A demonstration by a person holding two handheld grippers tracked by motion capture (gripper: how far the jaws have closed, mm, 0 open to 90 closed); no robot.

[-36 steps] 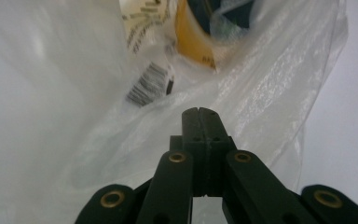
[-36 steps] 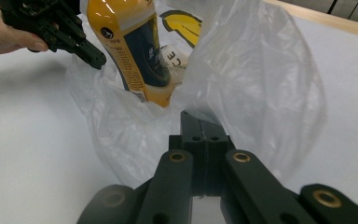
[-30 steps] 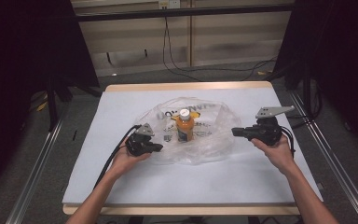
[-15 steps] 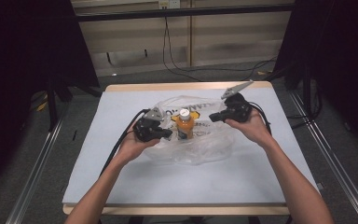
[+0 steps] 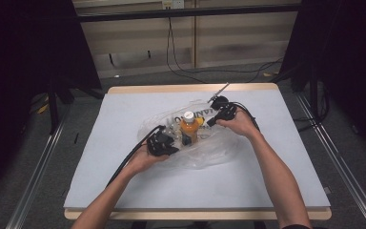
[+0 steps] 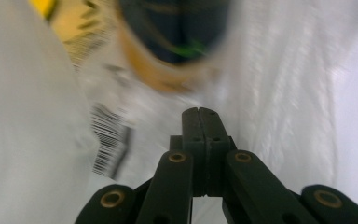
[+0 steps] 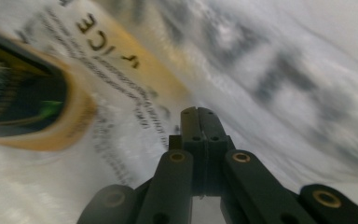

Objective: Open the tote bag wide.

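An orange juice bottle [image 5: 189, 128] with a white cap stands upright on a crumpled clear plastic bag [image 5: 209, 152] in the middle of the white table [image 5: 124, 191]. My left gripper [image 5: 174, 143] lies at the bag's left side, pointing at the bottle's base, jaws shut with nothing between them. From the far right, my right gripper [image 5: 208, 123] points at the bottle, also shut and empty. In the left gripper view the shut tips [image 6: 199, 112] hover over bag film [image 6: 284, 93] just short of the blurred bottle [image 6: 168, 51]. In the right gripper view the shut tips [image 7: 197, 110] rest over printed film [image 7: 270, 70], with the bottle [image 7: 28, 107] at left.
Both forearms reach in from the table's near edge. Black cables trail from each gripper across the table. Dark curtains and metal floor rails flank the table; cables lie on the floor behind it.
My right gripper has swung left from the table's right side to the bag beside the bottle. The left gripper has edged right, closer to the bottle. Bottle and bag stay put.
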